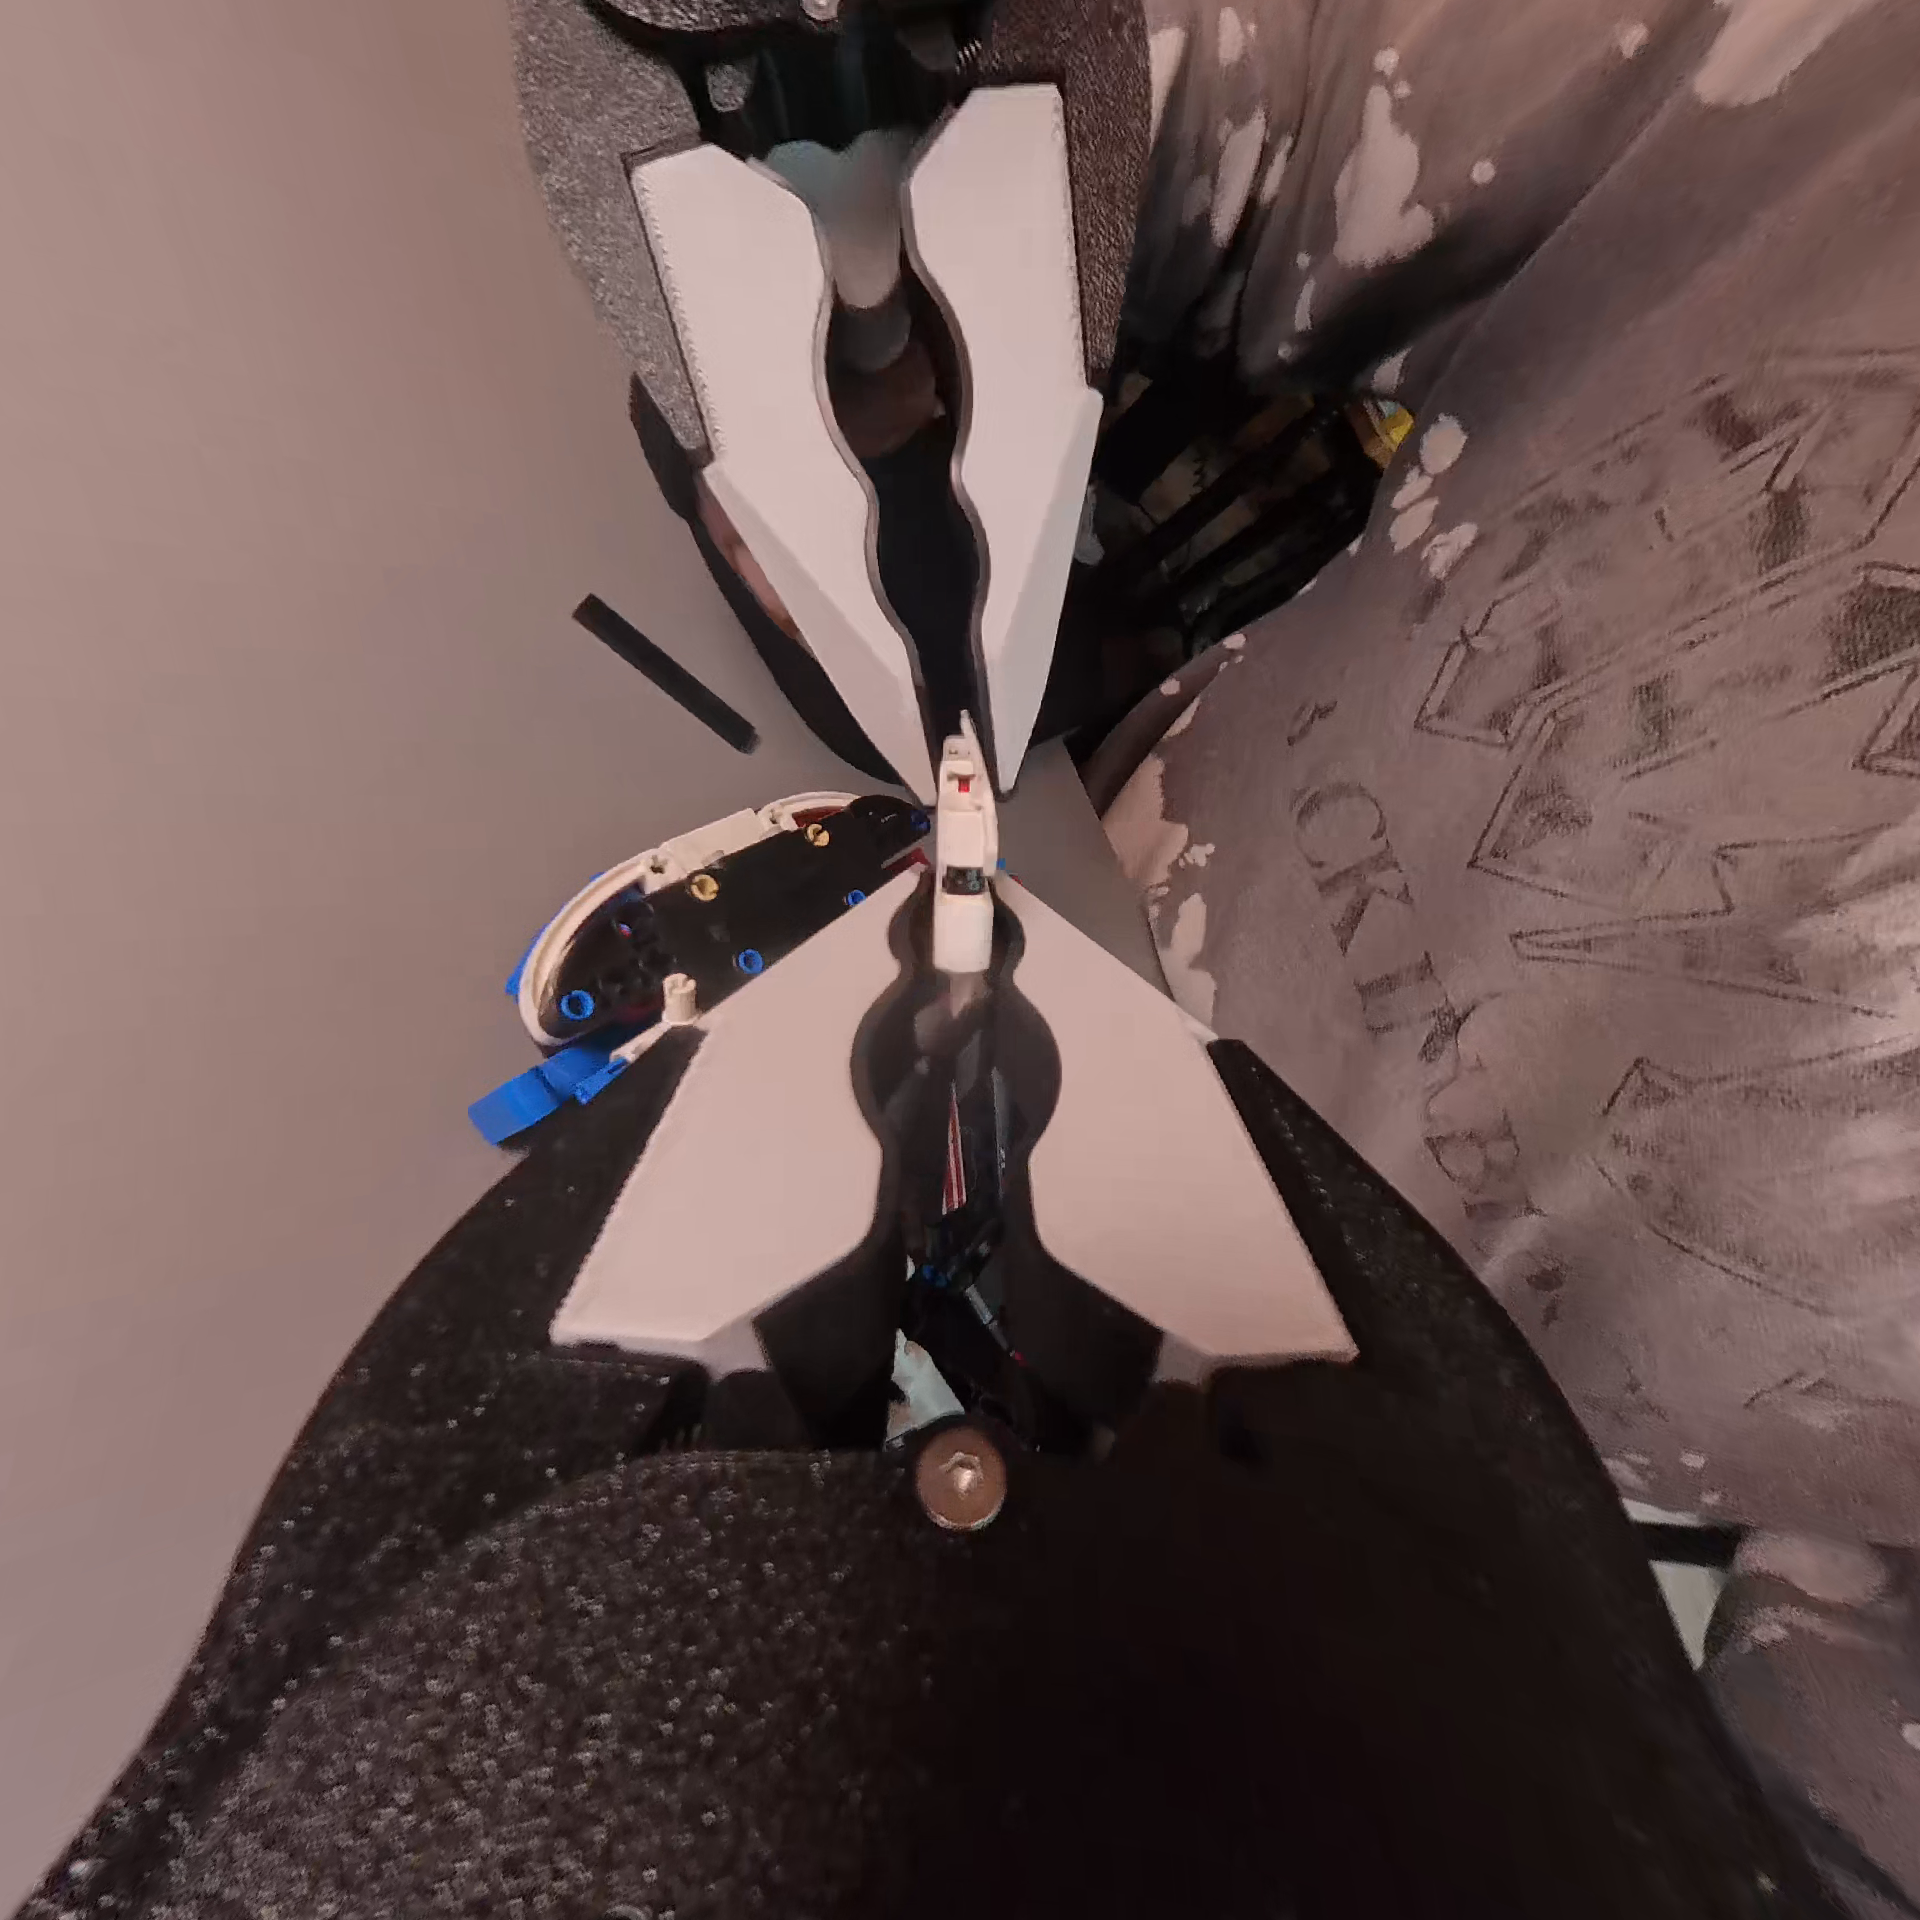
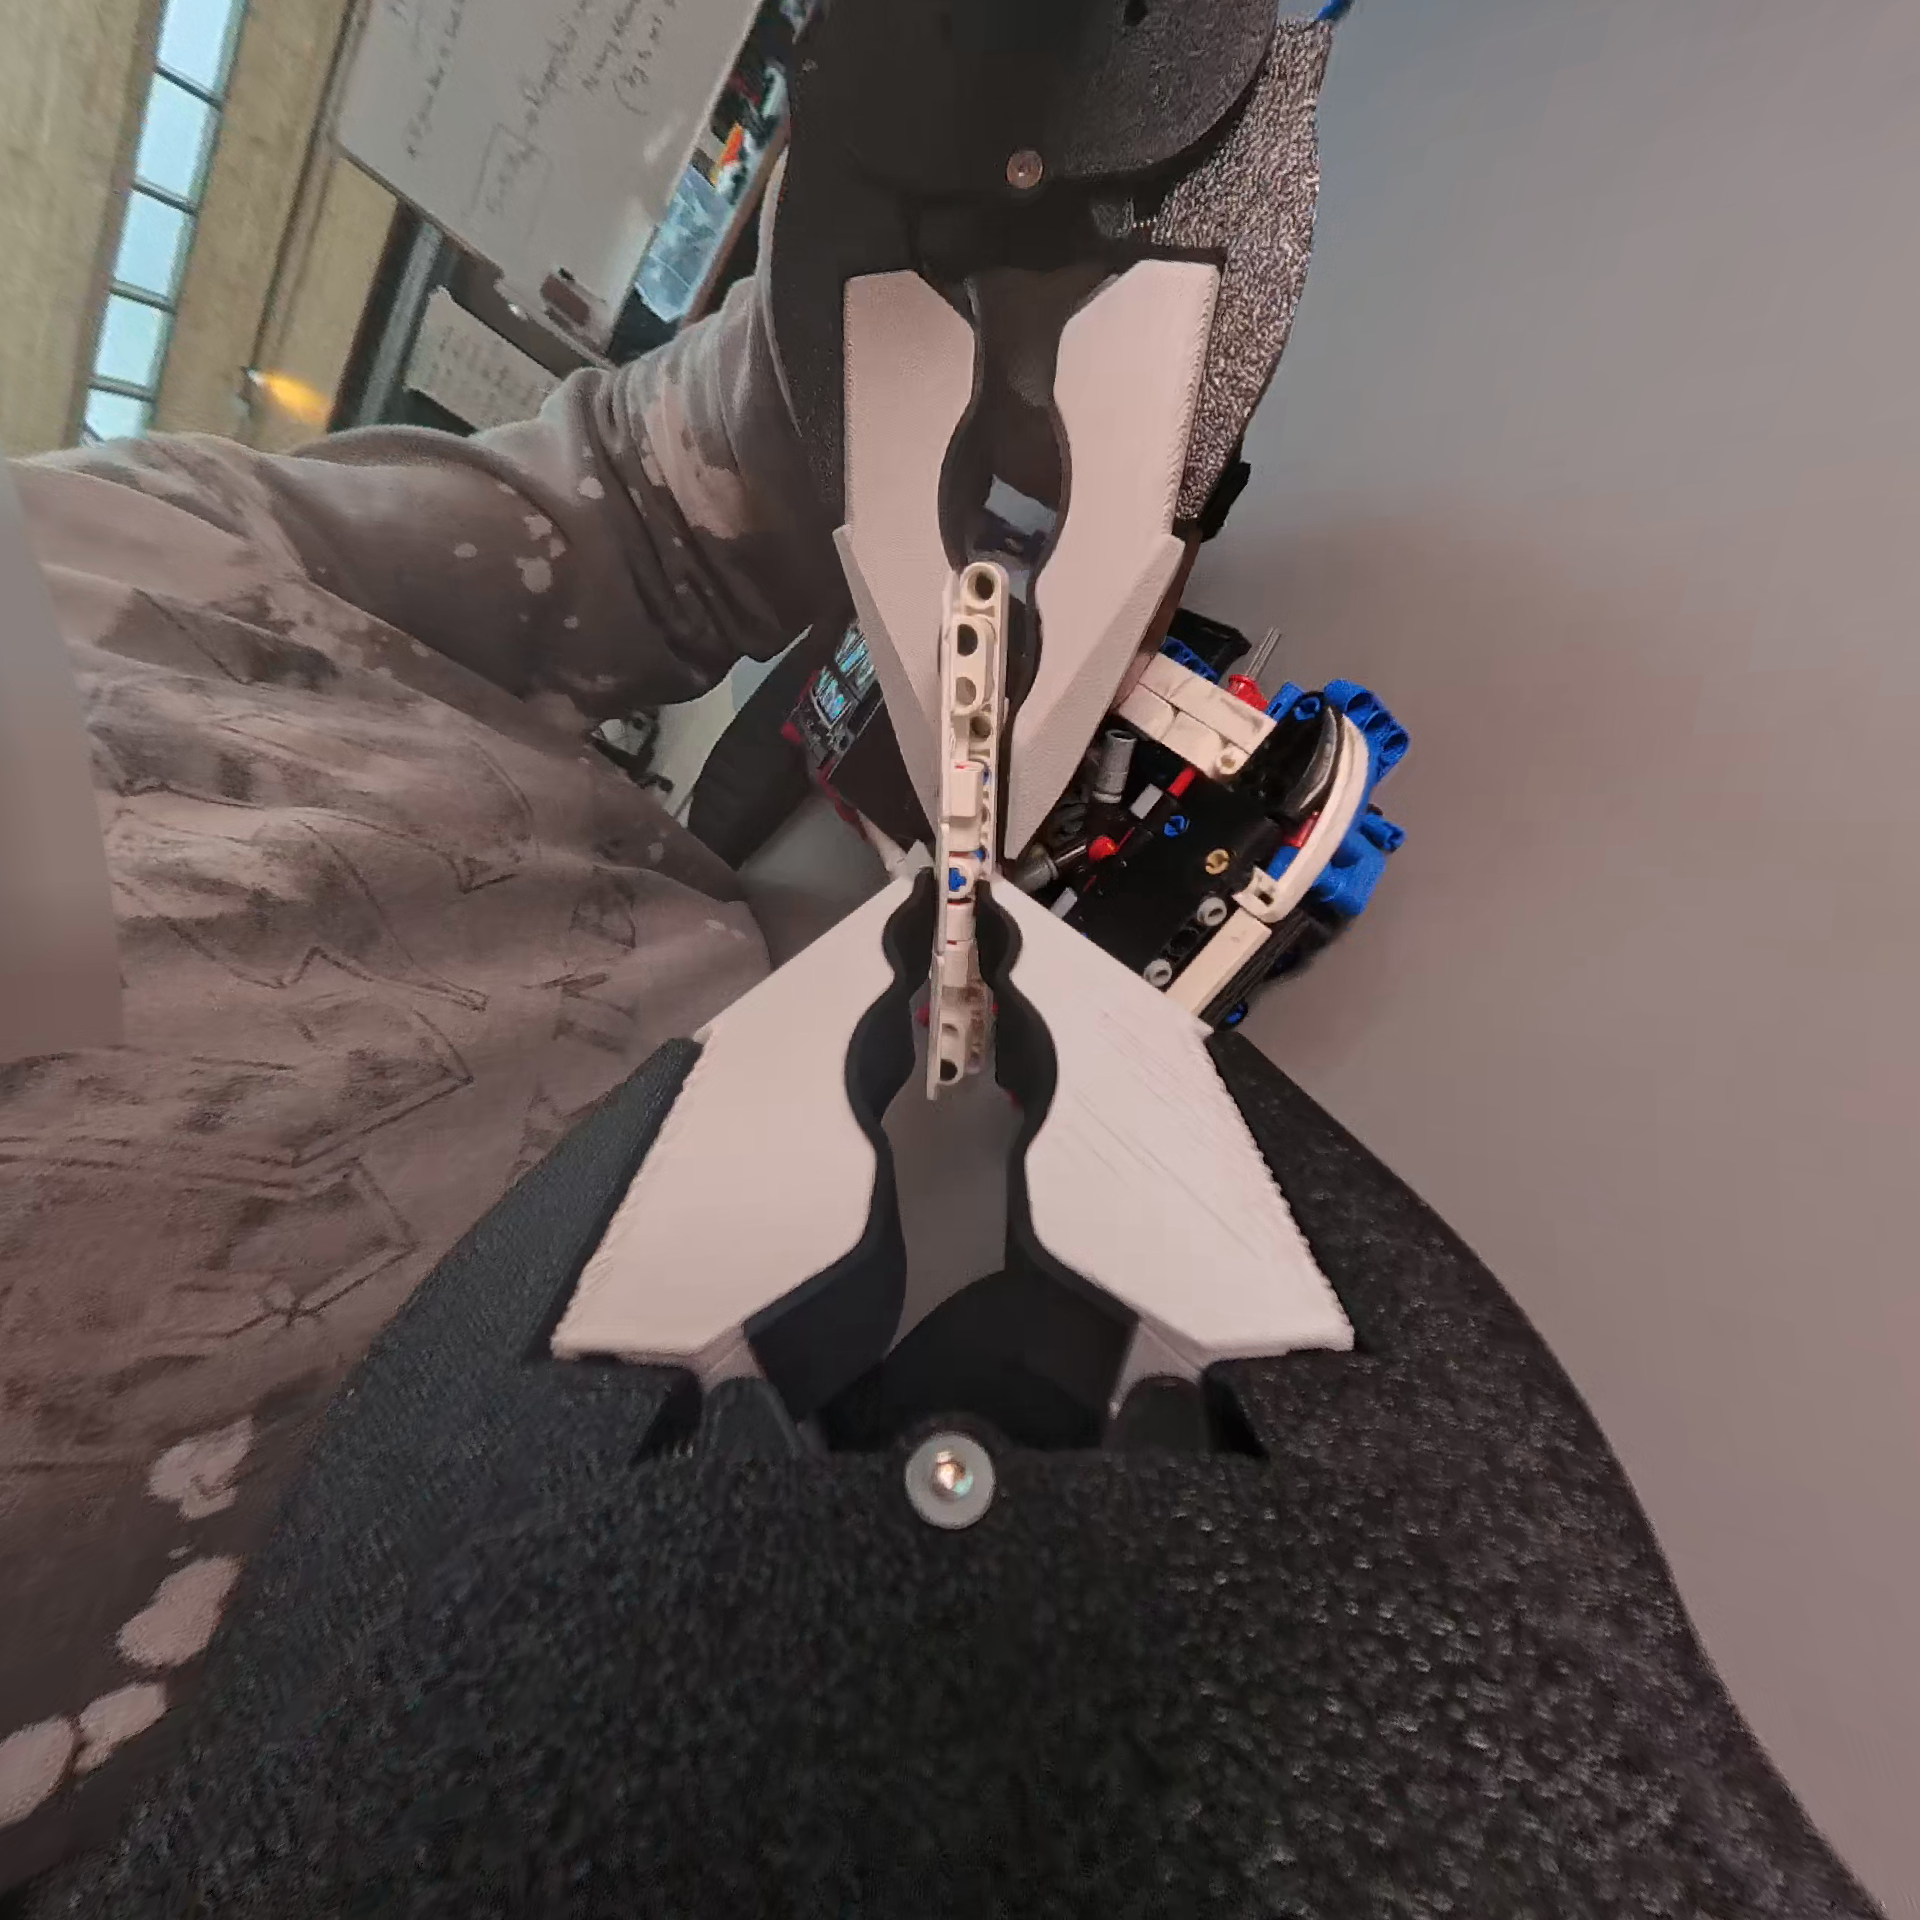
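— Left gripper [image 1: 961,894] first: slack or clenched?
— Clenched, tips pinching the white beam [image 1: 961,873]. Meets the right gripper [image 1: 964,784] nose to nose, likewise clamped on that same beam from the opposite end
— Materials?
— Matte white printed fingers [image 1: 748,1174] with fine layer ridges and wavy black inner edges, set in grainy, speckled black housings. Smooth hard plastic for the beam: flat, slim, pierced by a row of round holes, with small blue and red pins in it
— Whereabouts?
— Up off the plain grey table [image 1: 260,623], between the two sets of tips, just beside a toy vehicle [image 1: 707,935] of black, white and blue plastic parts. Also near a soft grey sweatshirt [image 1: 1558,831] mottled with pale bleach blotches
— Seen only from the left wrist?
— A thin black strip [image 1: 665,670] lying flat on the table, apart from the vehicle. Shows the beam edge-on and foreshortened, though
— And only from the right wrist?
— The beam's full run of holes, the vehicle's curved white rim and blue connectors, plus a whiteboard [image 2: 520,125] and a window [image 2: 156,239] behind the sleeve
— Long axis?
— In line with both pairs of fingers, running from one gripper's throat into the other's; upright in both views, one end in each grip
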The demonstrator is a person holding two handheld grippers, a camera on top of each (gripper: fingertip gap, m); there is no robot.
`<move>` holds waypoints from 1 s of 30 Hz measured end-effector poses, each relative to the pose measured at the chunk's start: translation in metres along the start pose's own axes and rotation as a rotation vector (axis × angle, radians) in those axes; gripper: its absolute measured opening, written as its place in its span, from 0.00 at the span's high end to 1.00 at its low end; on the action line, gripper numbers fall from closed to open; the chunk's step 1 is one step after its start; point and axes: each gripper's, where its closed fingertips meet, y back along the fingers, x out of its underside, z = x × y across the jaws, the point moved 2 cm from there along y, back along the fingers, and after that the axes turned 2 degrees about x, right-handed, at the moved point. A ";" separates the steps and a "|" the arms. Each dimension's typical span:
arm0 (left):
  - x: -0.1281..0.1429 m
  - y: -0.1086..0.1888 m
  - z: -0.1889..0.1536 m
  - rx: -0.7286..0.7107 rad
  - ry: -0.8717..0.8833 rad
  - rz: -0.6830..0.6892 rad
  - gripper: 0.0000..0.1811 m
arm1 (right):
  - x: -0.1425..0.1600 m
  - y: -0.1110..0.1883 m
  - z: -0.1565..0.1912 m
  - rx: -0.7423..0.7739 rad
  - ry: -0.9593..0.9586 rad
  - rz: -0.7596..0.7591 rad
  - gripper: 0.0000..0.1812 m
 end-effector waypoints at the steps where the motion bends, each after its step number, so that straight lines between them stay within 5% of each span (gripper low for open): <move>1: 0.000 0.002 0.001 -0.012 0.006 -0.018 0.97 | -0.003 -0.001 -0.001 0.028 0.035 0.006 0.96; 5: 0.001 0.004 0.001 -0.089 0.003 -0.055 0.96 | -0.020 -0.007 0.002 0.032 0.104 -0.016 0.88; 10: 0.001 0.011 -0.002 -0.169 -0.011 -0.147 0.94 | -0.034 -0.015 -0.005 0.030 0.110 -0.054 0.97; 25: 0.031 0.007 -0.038 -0.219 0.045 -0.277 0.97 | -0.011 -0.045 0.024 -0.092 0.080 -0.040 0.97; 28: 0.035 0.005 -0.040 -0.204 0.032 -0.248 0.97 | -0.016 -0.032 0.022 -0.120 0.026 -0.093 0.98; 30: 0.037 0.012 -0.038 -0.225 0.036 -0.272 0.97 | -0.027 0.002 0.004 -0.069 -0.023 -0.201 0.99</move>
